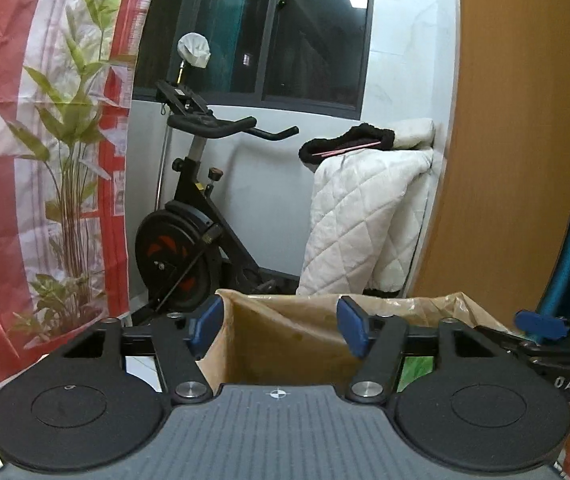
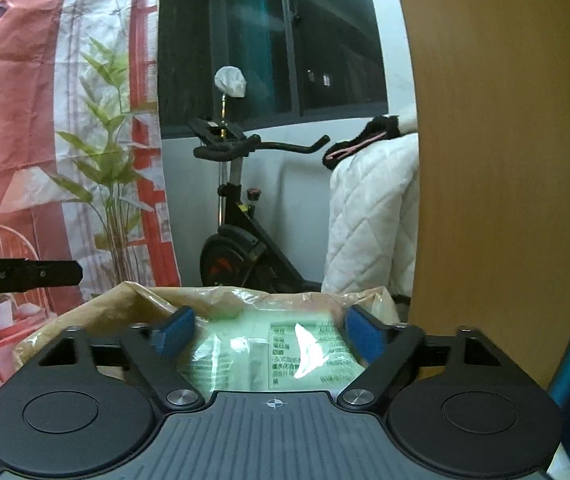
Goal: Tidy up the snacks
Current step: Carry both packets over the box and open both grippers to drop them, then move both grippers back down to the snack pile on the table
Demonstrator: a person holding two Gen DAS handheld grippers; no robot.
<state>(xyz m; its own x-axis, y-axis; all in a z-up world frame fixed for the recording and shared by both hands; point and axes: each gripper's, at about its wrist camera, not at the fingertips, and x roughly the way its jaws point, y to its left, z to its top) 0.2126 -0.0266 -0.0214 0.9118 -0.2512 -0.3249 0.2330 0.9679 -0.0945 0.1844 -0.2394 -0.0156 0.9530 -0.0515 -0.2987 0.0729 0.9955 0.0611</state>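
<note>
L gripper [image 1: 279, 326]: jaws apart, nothing between the blue pads [image 1: 352, 326]. Through the gap I see only the inside wall of the brown paper bag [image 1: 285, 344]. Bag mouth sits dead ahead at 12 o'clock, rim just past the fingertips; can't tell if the tips touch the rim.

R gripper [image 2: 269, 334]: jaws wide apart. Green snack pack [image 2: 269, 360] lies between the pads [image 2: 363, 334], low at 6 o'clock from the gap's midpoint, printed label side up w/ glare on it. Pads look clear of the pack on both sides, so not clamped as far as I can see. Pack is motion-blurred. It sits in or over the bag's mouth [image 2: 133, 300]; can't say which.

Cross-views: R gripper's tip shows at 3 o'clock in the left wrist cam [image 1: 541, 326], just beside the bag rim. L gripper's finger shows at 9 o'clock in the right wrist cam [image 2: 25, 274].

Bkgd: exercise bike [image 1: 189, 240] at 11 o'clock, white quilted blanket [image 1: 365, 216] at 1 o'clock, wood panel [image 1: 513, 140] at 2 o'clock.
</note>
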